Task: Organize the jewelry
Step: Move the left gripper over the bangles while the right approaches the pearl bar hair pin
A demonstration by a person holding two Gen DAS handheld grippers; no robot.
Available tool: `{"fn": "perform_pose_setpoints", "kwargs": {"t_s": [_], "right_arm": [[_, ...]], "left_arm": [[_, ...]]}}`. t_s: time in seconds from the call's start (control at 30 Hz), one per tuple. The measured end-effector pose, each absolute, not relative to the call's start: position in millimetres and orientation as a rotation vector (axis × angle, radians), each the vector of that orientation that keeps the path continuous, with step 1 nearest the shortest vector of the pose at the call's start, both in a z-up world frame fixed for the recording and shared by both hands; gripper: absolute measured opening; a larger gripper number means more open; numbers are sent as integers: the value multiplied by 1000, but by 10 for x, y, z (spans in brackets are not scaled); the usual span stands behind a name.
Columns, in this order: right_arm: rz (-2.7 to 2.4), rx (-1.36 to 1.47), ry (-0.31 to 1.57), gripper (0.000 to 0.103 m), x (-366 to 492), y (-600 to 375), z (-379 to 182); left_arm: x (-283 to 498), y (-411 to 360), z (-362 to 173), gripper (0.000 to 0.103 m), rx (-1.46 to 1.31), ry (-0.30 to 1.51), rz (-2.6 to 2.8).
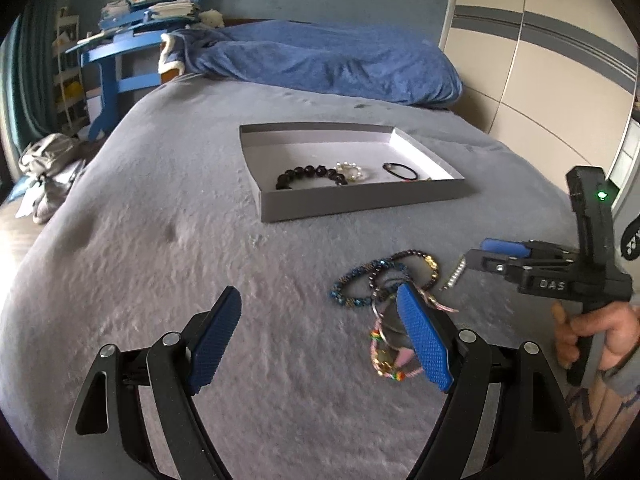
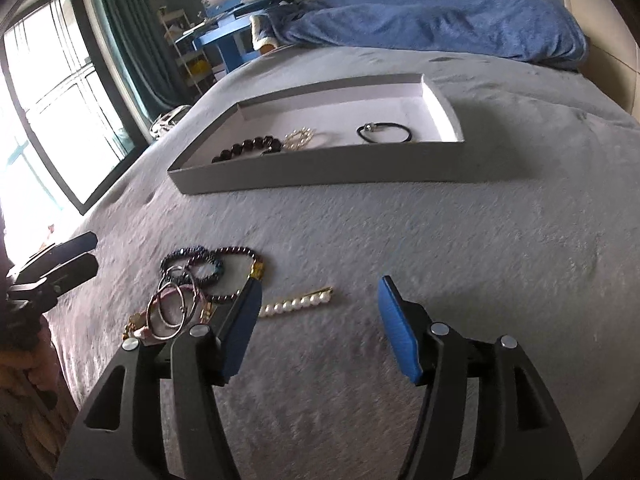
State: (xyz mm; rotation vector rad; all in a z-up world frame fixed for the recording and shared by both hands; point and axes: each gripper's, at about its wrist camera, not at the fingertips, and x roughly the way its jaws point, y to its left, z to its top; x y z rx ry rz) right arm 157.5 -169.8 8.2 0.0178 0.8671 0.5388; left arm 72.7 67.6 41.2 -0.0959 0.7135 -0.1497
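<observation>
Bed | tray: 3 bracelets | both hand-held grippers apart, empty

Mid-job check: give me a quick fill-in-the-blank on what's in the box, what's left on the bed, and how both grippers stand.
1. The grey box holds ____ pieces: a dark bead bracelet, a pearl piece and a black hair tie.
2. The pearl hair clip lies on the ____, outside the box.
3. The left gripper and right gripper are both ____, holding nothing.

Missing words: three; bed; open
</observation>
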Motion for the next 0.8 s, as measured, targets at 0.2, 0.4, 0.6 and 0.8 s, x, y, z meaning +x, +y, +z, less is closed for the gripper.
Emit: {"fn": "perform_pose_setpoints", "kwargs": {"t_s": [0.2, 0.4, 0.6, 0.8], "right_arm": [[573, -19, 872, 61, 1519, -1605, 50], [601, -81, 883, 62, 1488, -1476, 2], [604, -123, 892, 66, 1490, -1411, -52], [591, -131, 889, 56, 1493, -1414, -63]], "left_arm": [[628, 614, 397, 81, -86, 719, -171], [580, 579, 360, 81, -79, 734, -180], [563, 488, 318, 81, -49, 754, -209], [534, 305, 264, 81, 12, 775, -285]]}}
